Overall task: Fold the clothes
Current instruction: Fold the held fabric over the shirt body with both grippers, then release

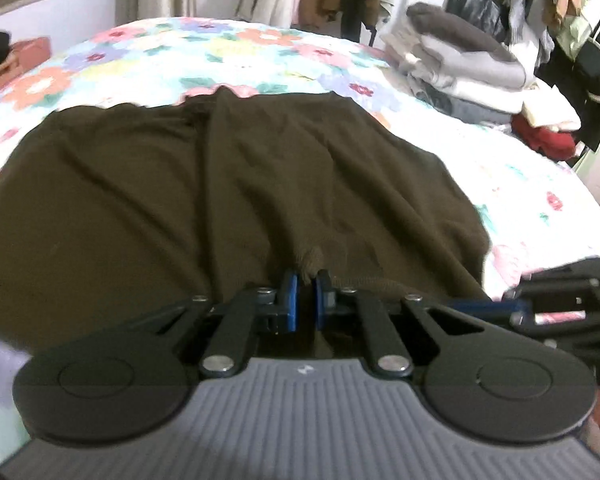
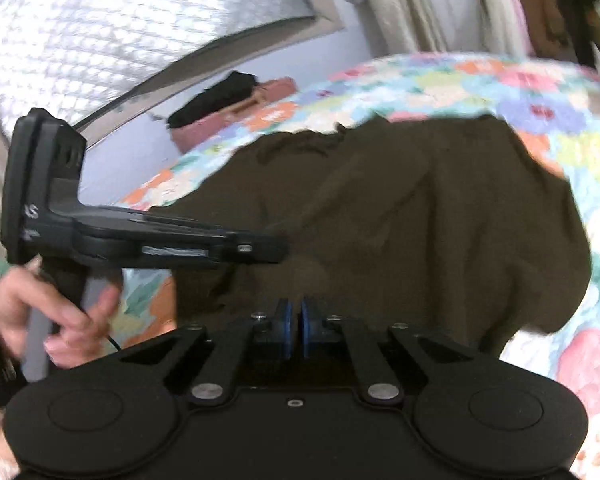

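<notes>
Between the blue pads of the left claw (image 1: 305,300), a tuft of the dark brown garment's (image 1: 228,184) near hem is pinched tight, ready for lifting. The right claw (image 2: 296,330) is closed at the same hem, probably gripping it too, though the cloth there is hard to see. The garment lies spread on the flowered bed (image 1: 148,60), so both corners can fold over together.

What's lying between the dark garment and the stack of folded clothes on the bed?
Nothing: the left wrist view shows only bare floral bedspread between the dark garment and the stack of folded clothes.
</notes>
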Available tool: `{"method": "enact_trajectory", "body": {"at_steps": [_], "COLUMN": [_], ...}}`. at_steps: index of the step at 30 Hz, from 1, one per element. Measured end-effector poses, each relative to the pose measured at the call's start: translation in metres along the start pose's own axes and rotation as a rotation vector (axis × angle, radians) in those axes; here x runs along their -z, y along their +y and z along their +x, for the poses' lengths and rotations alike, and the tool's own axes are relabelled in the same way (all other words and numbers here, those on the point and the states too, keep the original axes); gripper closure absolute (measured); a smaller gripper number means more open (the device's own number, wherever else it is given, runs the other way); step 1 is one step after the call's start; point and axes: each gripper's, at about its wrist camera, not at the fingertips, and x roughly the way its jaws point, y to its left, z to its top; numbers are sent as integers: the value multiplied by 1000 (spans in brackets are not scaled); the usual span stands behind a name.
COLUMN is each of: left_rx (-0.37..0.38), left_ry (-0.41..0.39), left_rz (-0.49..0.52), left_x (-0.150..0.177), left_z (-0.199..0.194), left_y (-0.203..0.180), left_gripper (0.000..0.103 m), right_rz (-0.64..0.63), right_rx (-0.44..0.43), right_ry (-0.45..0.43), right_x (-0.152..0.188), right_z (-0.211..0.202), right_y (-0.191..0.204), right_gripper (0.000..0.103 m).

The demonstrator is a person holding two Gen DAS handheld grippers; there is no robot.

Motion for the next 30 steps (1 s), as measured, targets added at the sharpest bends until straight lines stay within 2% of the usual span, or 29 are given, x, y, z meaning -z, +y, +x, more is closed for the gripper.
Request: {"method": "enact_trajectory", "body": {"at_steps": [3, 4, 6, 7, 9, 11, 14, 17, 19, 21, 23, 25, 26, 27, 28, 30], "left_rx": [62, 56, -16, -31, -67, -97, -79, -59, -55, -33, -15, -39, -52, -58, -57, -42], "left_ry": [20, 45, 96, 134, 193, 192, 129, 64, 34, 27, 71, 112, 125, 132, 131, 104], "left_rz": [-72, -90, -90, -77, -48, -27, -61, -85, -90, -98, -120, -112, -99, -94, -95, -101], "left_x": [13, 22, 42, 48, 58, 57, 48, 44, 43, 44, 46, 49, 50, 51, 51, 51], "left_z": [-29, -33, -37, -35, -30, -31, -41, -54, -55, -51, -38, -26, -23, -22, -21, -28], "left_y": [14, 16, 14, 11, 6, 2, 3, 8, 10, 13, 17, 15, 13, 11, 10, 8], "left_gripper": [93, 93, 93, 93, 92, 89, 72, 65, 57, 51, 50, 50, 50, 51, 51, 50], "right_rz": [-122, -178, -279, -290, -243, -167, -11, 260, 370, 403, 395, 371, 352, 318, 271, 186], "right_rx": [-75, -92, -110, -132, -155, -143, -136, -190, -203, -157, -91, -72, -69, -59, -42, -17], "right_ry": [-11, 15, 74, 112, 188, 211, 156, 99, 105, 111, 123, 135, 144, 146, 133, 44], "right_x": [-1, 2, 13, 20, 31, 34, 20, 15, 18, 18, 14, 12, 11, 10, 7, -3], "right_z": [-28, -35, -40, -41, -36, -30, -25, -19, -8, 3, 17, 32, 40, 45, 48, 34], "right_y": [26, 36, 50, 51, 44, 34, 16, -10, -20, -21, -19, -14, -10, -5, 3, 17], "right_gripper": [96, 96, 96, 96, 96, 92, 88, 59, 53, 49, 49, 49, 54, 89, 97, 99]}}
